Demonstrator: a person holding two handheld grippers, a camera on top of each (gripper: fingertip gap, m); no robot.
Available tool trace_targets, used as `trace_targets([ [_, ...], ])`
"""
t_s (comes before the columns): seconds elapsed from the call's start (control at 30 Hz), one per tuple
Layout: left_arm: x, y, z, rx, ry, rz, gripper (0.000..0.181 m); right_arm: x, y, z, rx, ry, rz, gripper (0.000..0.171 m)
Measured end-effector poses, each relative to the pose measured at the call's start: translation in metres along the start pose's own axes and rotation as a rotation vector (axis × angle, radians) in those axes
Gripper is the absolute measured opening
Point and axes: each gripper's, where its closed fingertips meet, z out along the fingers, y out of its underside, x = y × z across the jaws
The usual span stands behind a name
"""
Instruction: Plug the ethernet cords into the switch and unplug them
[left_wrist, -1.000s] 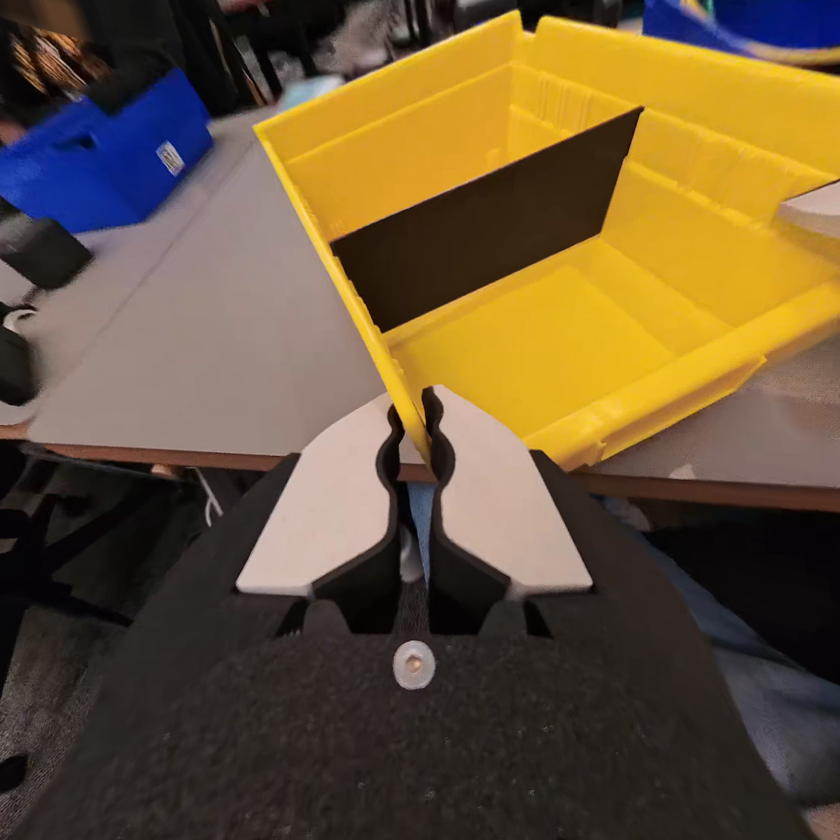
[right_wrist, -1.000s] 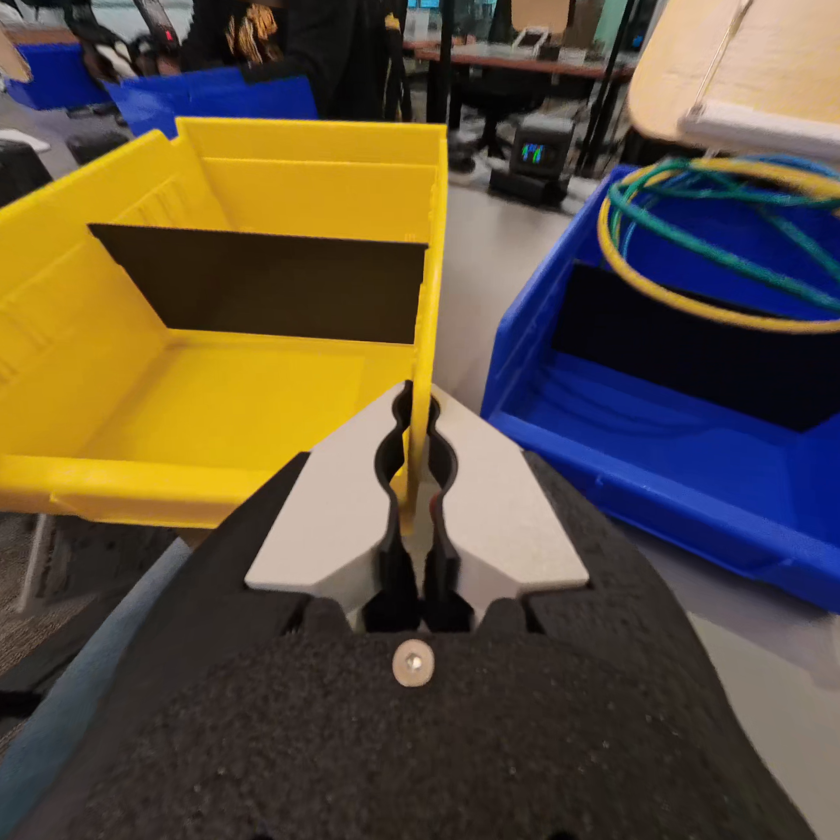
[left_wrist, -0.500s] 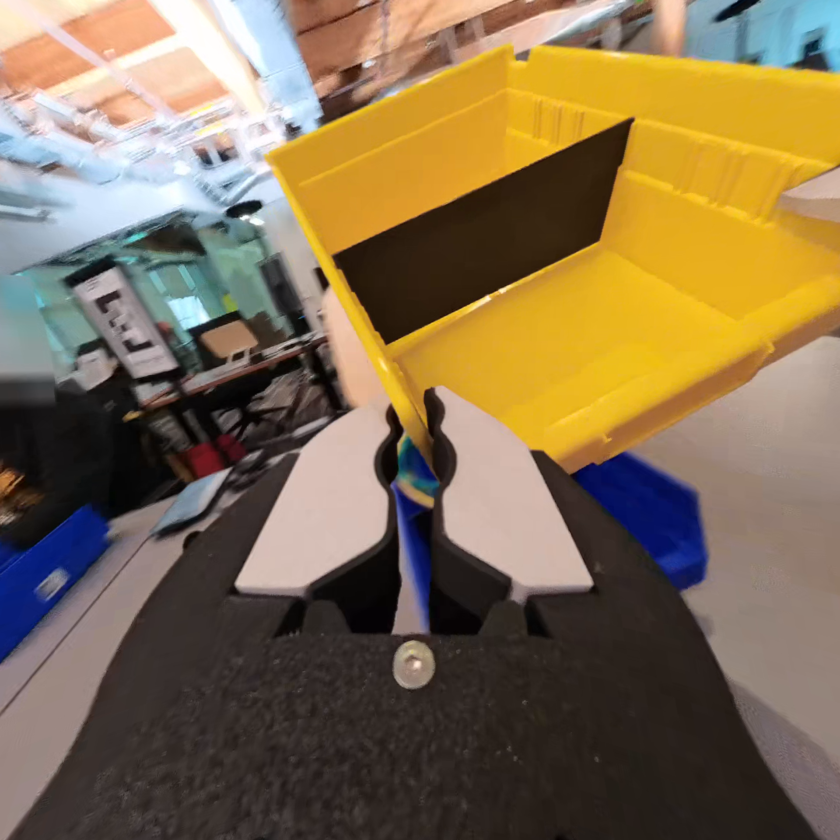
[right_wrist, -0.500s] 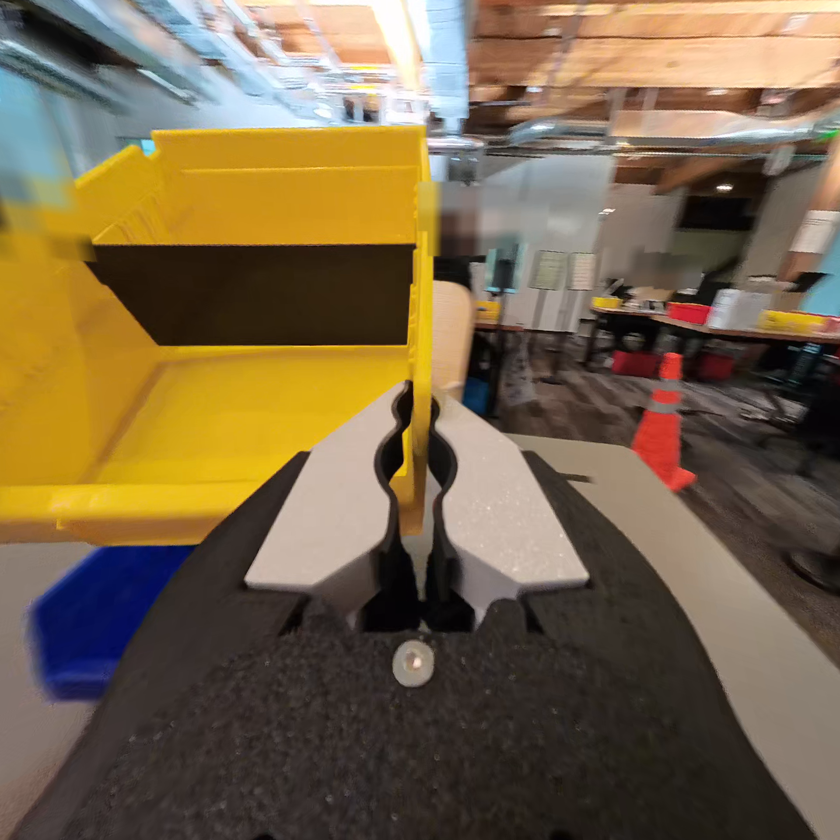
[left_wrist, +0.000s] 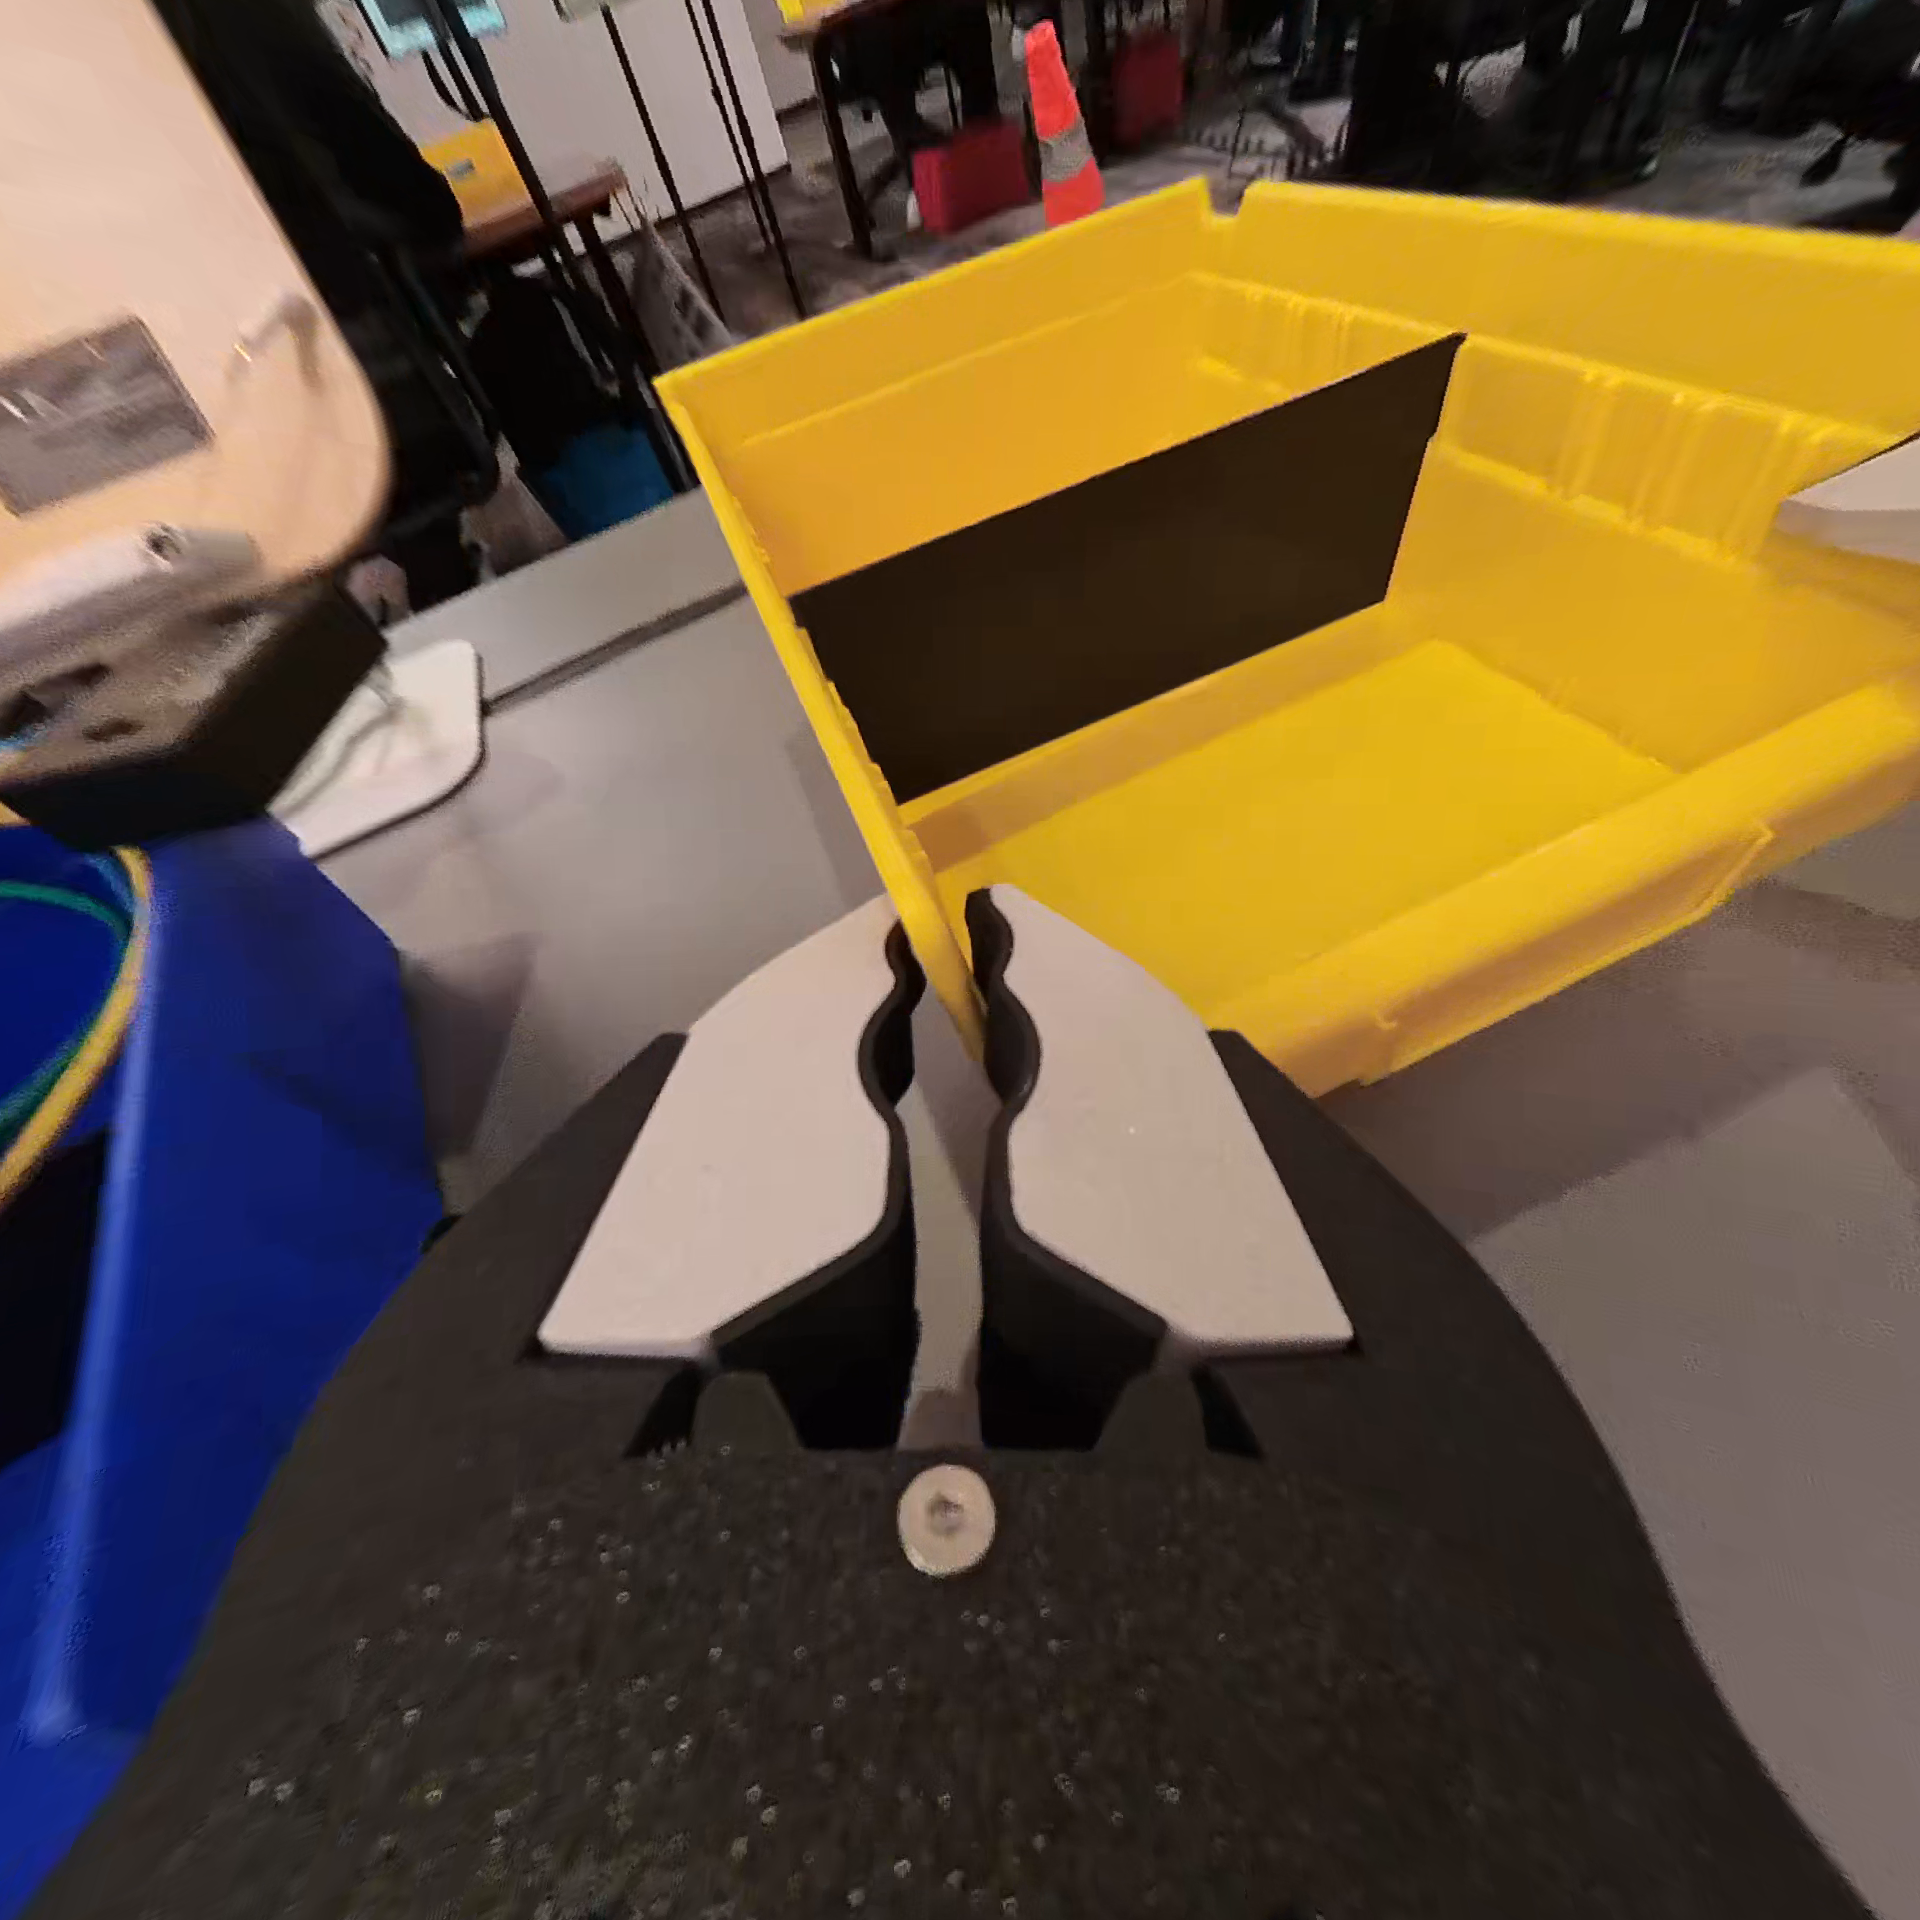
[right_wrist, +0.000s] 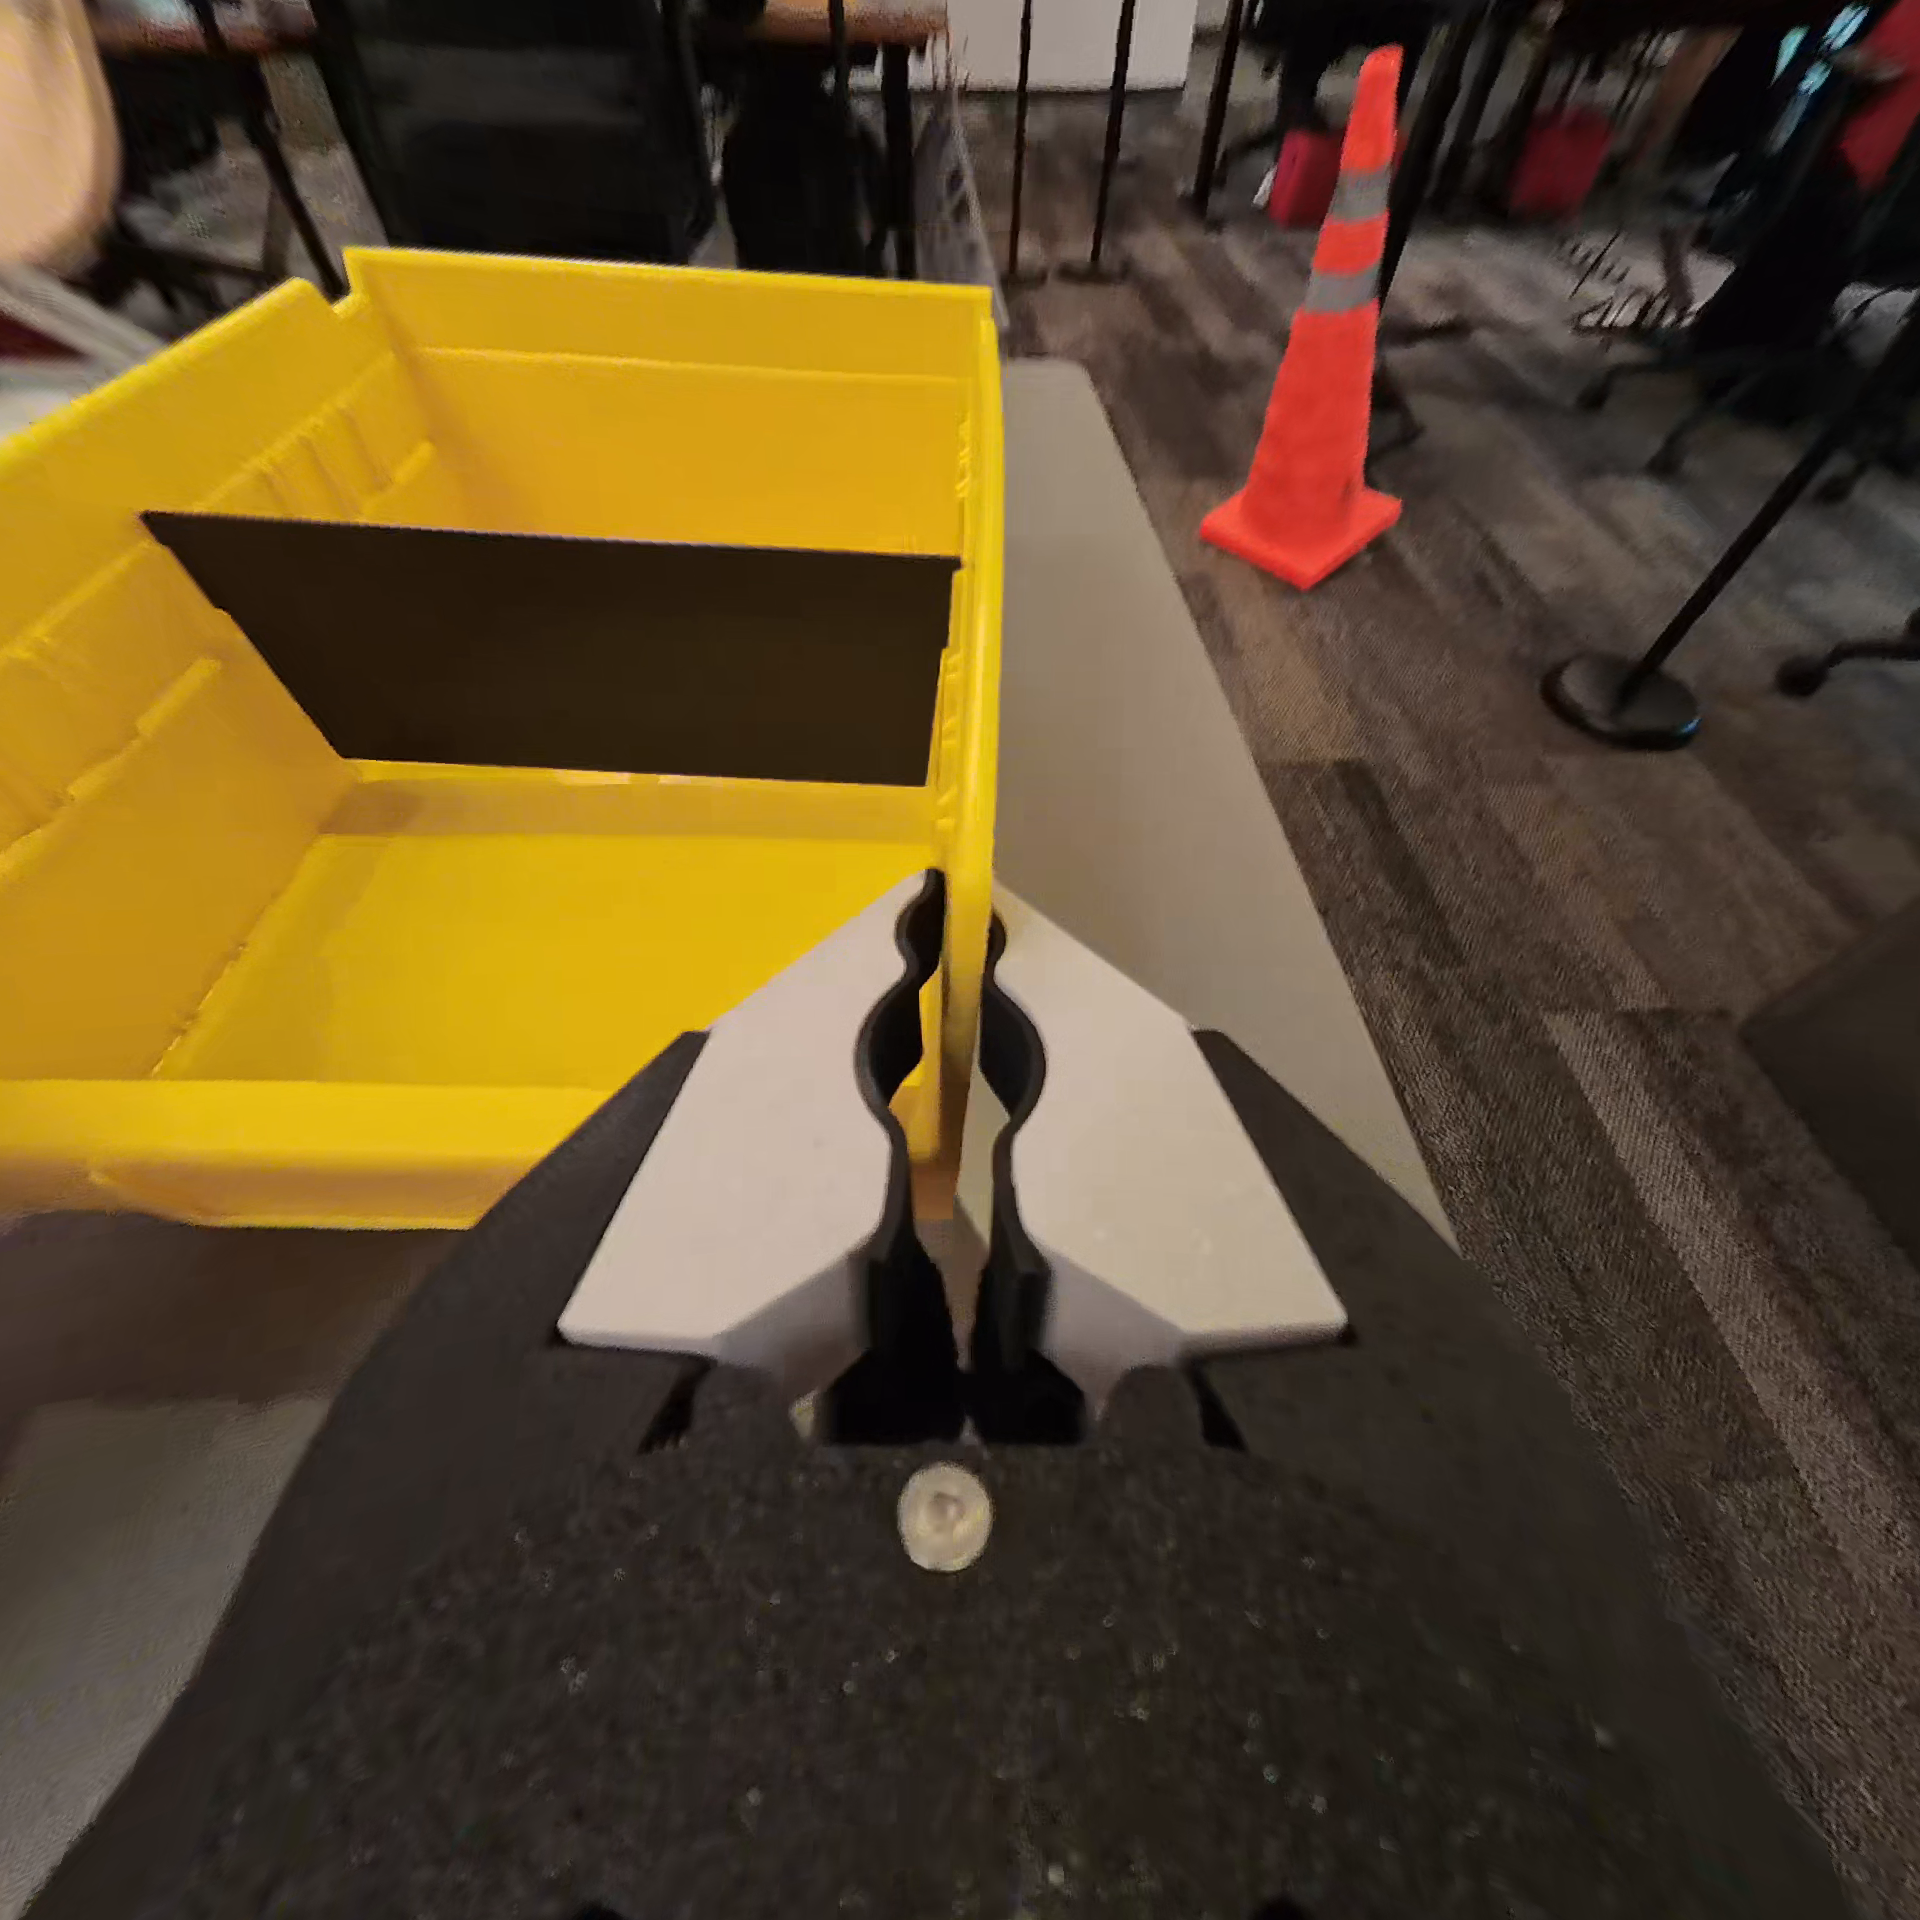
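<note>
Grey table (left_wrist: 665, 790); both grippers pinch unlabelled yellow bin (left_wrist: 1351, 810).

My left gripper (left_wrist: 943, 961) sits at six o'clock with the bin (left_wrist: 1351, 831) running from centre out to two o'clock, its side wall between my fingers. A divider (left_wrist: 1122, 613) stands across the bin's inside at twelve. A second bin (left_wrist: 208, 1143) lies at nine o'clock, cords (left_wrist: 94, 997) in it. The table (left_wrist: 623, 748) lies under both. My right gripper (right_wrist: 961, 914) has a cone (right_wrist: 1320, 343) on the floor at one o'clock.
</note>
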Motion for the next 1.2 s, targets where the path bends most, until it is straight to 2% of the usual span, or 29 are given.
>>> trace_targets([
  [0.07, 0.003, 0.011, 0.006, -0.009, -0.001, 0.002, 0.008, 0.001, 0.008, 0.008, -0.035, -0.013, -0.027, 0.002],
  [0.17, 0.007, 0.015, 0.006, 0.01, 0.019, 0.0, 0.01, 0.002, 0.016, 0.013, -0.076, -0.034, 0.043, 0.001],
  [0.27, 0.015, 0.017, -0.003, -0.052, 0.128, -0.01, 0.013, 0.004, 0.016, 0.012, -0.079, -0.032, 0.026, 0.003],
  [0.4, 0.023, 0.012, -0.052, -0.056, 0.346, -0.049, 0.003, 0.015, 0.016, 0.015, -0.078, 0.009, 0.022, 0.008],
  [0.47, 0.008, 0.008, -0.086, -0.018, 0.392, -0.055, 0.01, 0.015, 0.016, 0.015, -0.086, 0.004, 0.061, 0.007],
  [0.57, -0.052, 0.009, -0.134, 0.051, 0.311, -0.02, 0.013, 0.004, 0.017, 0.01, -0.104, -0.042, 0.085, 0.008],
  [0.67, -0.147, 0.027, -0.168, 0.067, 0.094, -0.016, 0.02, 0.011, 0.014, 0.007, -0.096, 0.034, 0.013, 0.017],
  [0.73, -0.214, 0.048, -0.186, 0.06, -0.08, -0.054, 0.025, 0.018, -0.001, -0.003, -0.056, 0.114, -0.015, 0.026],
  [0.8, -0.261, 0.077, -0.193, 0.025, -0.192, -0.123, 0.036, 0.013, -0.031, -0.022, 0.036, 0.199, -0.035, 0.033],
  [0.87, -0.281, 0.109, -0.19, -0.031, -0.232, -0.179, 0.047, -0.033, -0.071, -0.042, 0.173, 0.147, -0.104, 0.032],
  [0.93, -0.28, 0.131, -0.177, -0.067, -0.197, -0.214, 0.049, -0.124, -0.09, -0.057, 0.234, -0.089, -0.175, 0.032],
  [1.03, -0.277, 0.147, -0.156, -0.114, -0.149, -0.275, 0.048, -0.276, -0.069, -0.077, 0.193, -0.511, -0.137, 0.044],
  [1.1, -0.273, 0.145, -0.148, -0.11, -0.116, -0.295, 0.042, -0.327, -0.036, -0.069, 0.13, -0.541, -0.082, 0.048],
  [1.2, -0.271, 0.144, -0.141, -0.104, -0.082, -0.307, 0.031, -0.352, 0.012, -0.043, 0.035, -0.416, -0.1, 0.052],
])
